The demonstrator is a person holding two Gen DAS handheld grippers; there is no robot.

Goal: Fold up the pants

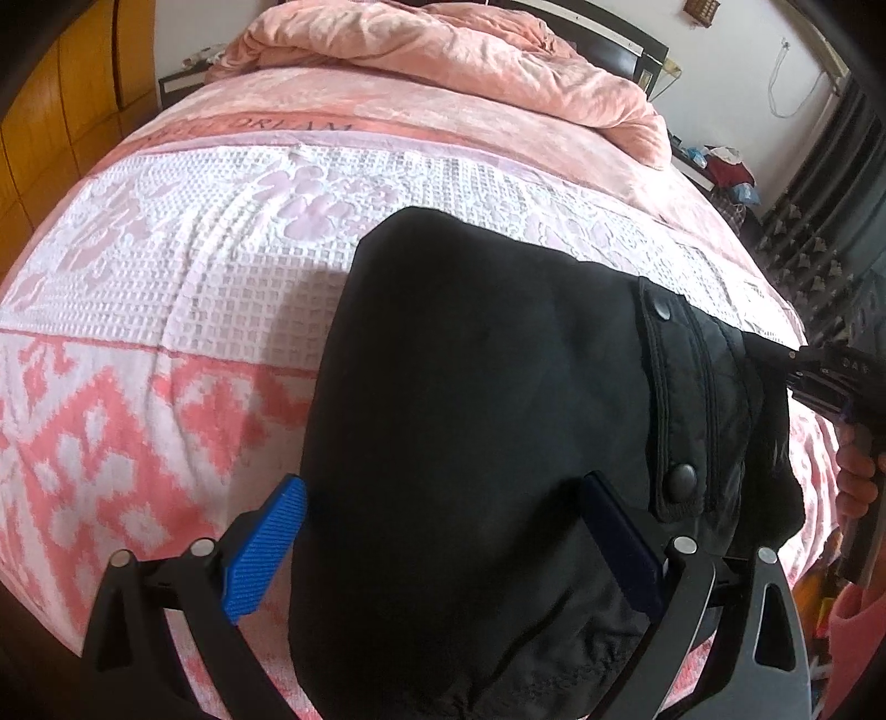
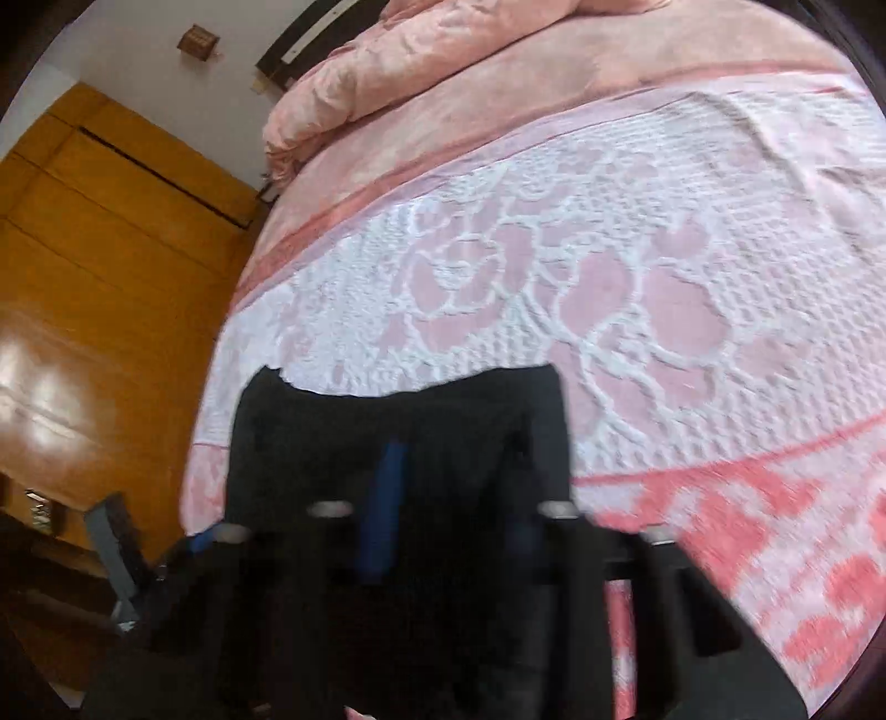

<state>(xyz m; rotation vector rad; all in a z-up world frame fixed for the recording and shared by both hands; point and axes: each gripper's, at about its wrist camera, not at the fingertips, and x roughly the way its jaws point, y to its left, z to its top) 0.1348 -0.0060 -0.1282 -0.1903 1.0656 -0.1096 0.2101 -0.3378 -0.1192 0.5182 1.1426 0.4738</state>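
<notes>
Our black pants lie bunched in a thick bundle on the bed, partly folded. Left claw gapes around the near edge; right claw pinches the waistband. Flattening remains.

Home bedroom. Bed covered with a pink-and-white floral blanket, rumpled pink quilt heaped at the far end against a dark headboard. Orange wooden wardrobe along one wall. Nightstand beside the bed, patterned curtain on the far side, clutter by it.
</notes>
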